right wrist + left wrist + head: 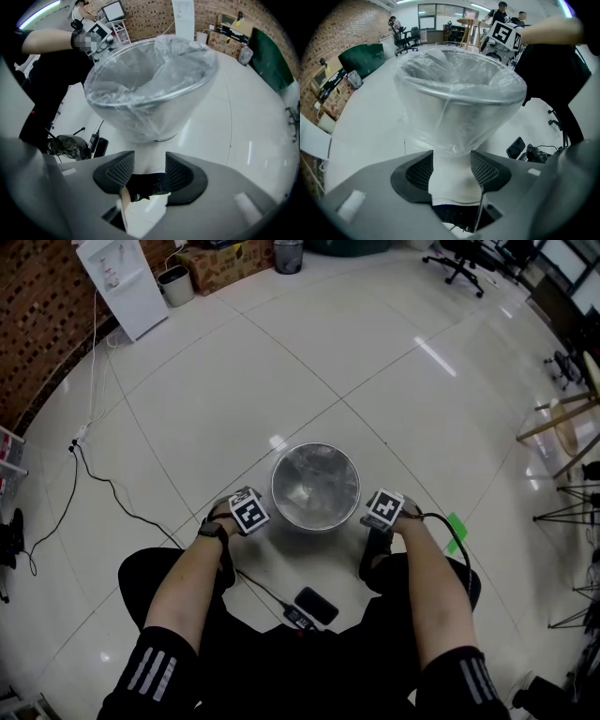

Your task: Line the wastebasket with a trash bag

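Observation:
A round metal wastebasket (pixel 315 486) stands on the white floor in front of my knees, lined with a clear trash bag (pixel 459 89) whose edge is folded down over the rim. My left gripper (pixel 253 513) is at the basket's left side, pointing steeply down. Its jaws (pixel 452 161) are open, with the bag's loose skirt just beyond the tips and floor showing between them. My right gripper (pixel 381 509) is at the basket's right side. It (pixel 150 164) is open with nothing between its pads, and the bagged basket (pixel 150 84) is just ahead.
A black phone (pixel 316 606) and cable lie on the floor by my legs. Green tape (pixel 456 529) marks the floor at right. Far off are a white cabinet (pixel 122 282), small bins (pixel 174 284), office chairs (pixel 459 259) and wooden stools (pixel 567 418).

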`<state>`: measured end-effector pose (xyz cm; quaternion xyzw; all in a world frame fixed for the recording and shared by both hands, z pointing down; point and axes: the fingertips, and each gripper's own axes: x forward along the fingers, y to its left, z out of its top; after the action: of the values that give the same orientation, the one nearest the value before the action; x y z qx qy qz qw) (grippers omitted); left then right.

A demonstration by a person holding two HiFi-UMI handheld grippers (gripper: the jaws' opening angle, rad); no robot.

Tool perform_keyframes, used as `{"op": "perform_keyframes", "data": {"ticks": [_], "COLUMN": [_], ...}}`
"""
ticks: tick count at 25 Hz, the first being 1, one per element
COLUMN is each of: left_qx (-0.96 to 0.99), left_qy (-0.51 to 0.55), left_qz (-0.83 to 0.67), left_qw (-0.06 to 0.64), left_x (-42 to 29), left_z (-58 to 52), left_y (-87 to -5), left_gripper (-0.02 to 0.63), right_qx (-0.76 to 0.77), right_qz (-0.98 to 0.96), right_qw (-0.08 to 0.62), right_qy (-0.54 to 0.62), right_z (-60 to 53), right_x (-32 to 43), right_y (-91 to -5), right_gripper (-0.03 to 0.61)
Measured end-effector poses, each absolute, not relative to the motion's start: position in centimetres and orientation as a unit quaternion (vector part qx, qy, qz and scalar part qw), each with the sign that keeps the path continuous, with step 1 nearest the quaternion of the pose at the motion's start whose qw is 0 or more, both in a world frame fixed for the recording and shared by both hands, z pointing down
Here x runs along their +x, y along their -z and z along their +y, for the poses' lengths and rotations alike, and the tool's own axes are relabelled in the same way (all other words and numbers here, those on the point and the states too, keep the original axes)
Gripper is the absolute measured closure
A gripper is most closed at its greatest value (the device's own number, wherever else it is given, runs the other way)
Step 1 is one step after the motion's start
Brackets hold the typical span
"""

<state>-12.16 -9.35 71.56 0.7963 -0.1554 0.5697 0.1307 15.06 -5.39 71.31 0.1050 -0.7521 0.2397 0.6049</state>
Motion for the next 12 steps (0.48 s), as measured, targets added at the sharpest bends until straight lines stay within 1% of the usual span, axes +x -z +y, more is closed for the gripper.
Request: {"op": "perform_keyframes", "data": {"ticks": [6, 10, 12], "left_qx": [0.807, 0.813, 0.818], "left_qy": [-0.555, -0.551, -0.546], "left_qz": [-0.168, -0.162, -0.153], "left_qw": [0.109, 0.092, 0.097], "left_x": [-12.3, -12.6, -12.4], "left_z": [-10.3, -10.9, -10.7], "left_y": [-66.8, -63.9, -62.8], "left_gripper": [0.367, 0.368, 0.368], "right_qx": [0.142, 0.147, 0.130], "right_qz": [-0.766, -0.813, -0.824], "right_qw": [0.597, 0.547, 0.542], "right_qy": [-0.191, -0.134, -0.108], "right_z": [-8.9, -11.1, -11.1], "right_x": [14.0, 8.7, 5.4], "right_y": [-63.4, -58.0, -56.6], "right_gripper": [0.364, 0.364, 0.364]}}
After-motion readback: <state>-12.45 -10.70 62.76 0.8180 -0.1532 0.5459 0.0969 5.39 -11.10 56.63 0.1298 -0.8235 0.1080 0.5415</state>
